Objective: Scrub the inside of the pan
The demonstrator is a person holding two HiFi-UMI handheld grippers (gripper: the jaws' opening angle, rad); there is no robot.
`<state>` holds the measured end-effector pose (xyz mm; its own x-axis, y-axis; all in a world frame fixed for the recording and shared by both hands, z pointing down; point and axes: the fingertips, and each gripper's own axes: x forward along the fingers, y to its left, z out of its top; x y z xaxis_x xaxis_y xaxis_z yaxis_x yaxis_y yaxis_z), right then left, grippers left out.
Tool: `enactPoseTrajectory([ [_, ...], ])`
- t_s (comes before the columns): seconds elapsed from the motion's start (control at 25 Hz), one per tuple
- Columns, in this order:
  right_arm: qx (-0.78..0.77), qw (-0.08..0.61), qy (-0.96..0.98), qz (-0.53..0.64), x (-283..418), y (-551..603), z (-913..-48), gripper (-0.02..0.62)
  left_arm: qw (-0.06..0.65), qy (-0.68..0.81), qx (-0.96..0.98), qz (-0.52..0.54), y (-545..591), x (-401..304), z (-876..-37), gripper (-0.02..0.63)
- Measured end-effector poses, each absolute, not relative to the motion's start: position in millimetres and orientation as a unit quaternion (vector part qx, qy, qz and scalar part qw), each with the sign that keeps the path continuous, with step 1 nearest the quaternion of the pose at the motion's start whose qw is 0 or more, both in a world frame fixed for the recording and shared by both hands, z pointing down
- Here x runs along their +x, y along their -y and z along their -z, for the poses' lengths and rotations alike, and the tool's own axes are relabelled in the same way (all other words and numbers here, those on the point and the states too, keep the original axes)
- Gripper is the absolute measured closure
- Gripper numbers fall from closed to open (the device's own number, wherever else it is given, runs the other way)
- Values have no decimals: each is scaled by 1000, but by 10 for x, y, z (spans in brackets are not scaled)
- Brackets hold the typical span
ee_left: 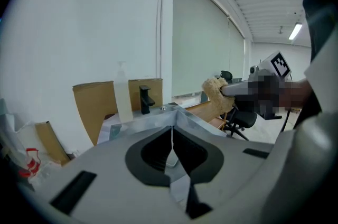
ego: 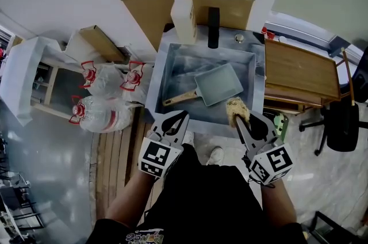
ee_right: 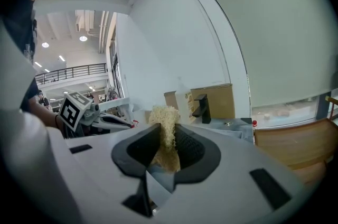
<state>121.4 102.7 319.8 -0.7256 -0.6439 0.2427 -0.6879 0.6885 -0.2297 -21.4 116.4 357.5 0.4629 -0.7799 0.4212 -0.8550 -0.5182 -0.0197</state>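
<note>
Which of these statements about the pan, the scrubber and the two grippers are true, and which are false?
1. The pan lies in the sink. True.
2. The left gripper holds the pan's handle. False: its jaws are shut on nothing, short of the sink.
3. The right gripper grips a yellowish scrubber. True.
4. The scrubber is pressed into the pan. False: it hangs near the sink's front edge, off the pan.

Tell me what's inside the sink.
A pan lies in the sink, wooden handle toward the left, nothing visible in it. The sink floor beneath it is covered.
</note>
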Motion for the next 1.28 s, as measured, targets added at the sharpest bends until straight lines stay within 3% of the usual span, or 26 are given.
enactPoseTrajectory([
  [0.24,383,84,905,-167,1025,-801,-3332,506,109,448,857,-231,-940,-364,-3830,590],
  [0.36,392,92,899,-174,920,-691,-3414,506,117,426,861,-254,-833,-419,-3997,535],
  [1.28,475,158,832,-240,627,-150,-4106,506,166,239,870,-398,-231,-525,-5299,356],
])
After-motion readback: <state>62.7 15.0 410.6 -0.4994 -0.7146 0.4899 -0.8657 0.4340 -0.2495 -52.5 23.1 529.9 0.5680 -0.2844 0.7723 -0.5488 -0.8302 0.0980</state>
